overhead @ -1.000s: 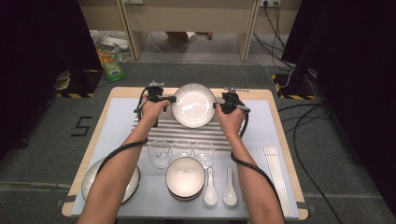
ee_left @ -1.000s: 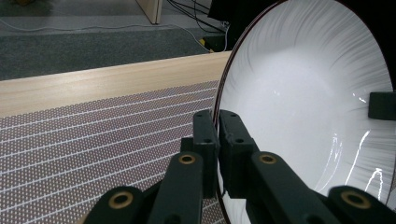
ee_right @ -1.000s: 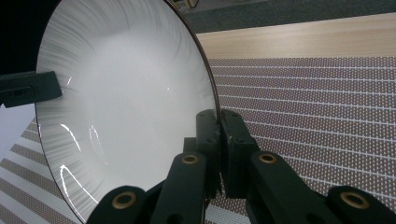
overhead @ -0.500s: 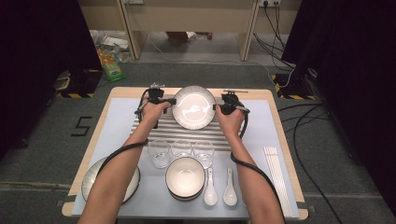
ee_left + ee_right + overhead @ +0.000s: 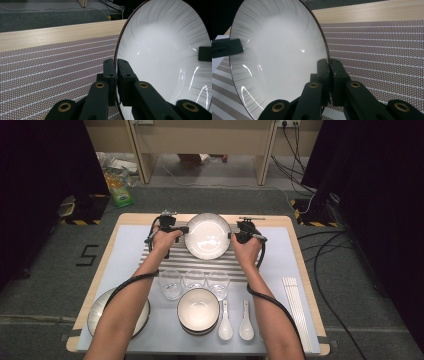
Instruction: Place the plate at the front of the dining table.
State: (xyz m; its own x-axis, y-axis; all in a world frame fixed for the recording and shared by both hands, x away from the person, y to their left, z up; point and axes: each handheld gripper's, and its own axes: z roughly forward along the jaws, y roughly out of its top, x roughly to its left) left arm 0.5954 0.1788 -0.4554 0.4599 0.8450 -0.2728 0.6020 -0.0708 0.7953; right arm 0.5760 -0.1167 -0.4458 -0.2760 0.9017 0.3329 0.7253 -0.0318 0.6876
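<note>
A white plate (image 5: 207,236) with a dark rim and fine grey streaks hangs above the striped mat (image 5: 150,256), tilted up toward the camera in the high view. My left gripper (image 5: 183,229) is shut on its left rim and my right gripper (image 5: 232,236) is shut on its right rim. In the left gripper view the plate (image 5: 165,55) stands on edge with its rim pinched between the two black jaws of the left gripper (image 5: 116,65). The right gripper view shows the same plate (image 5: 279,55), its rim clamped in the right gripper (image 5: 328,65).
Nearer the person stand three clear glasses (image 5: 194,281), a stack of bowls (image 5: 198,311), two white spoons (image 5: 235,321) and a striped plate (image 5: 97,312) at front left. White chopsticks (image 5: 297,307) lie along the right side. The wooden table edge (image 5: 135,218) runs behind.
</note>
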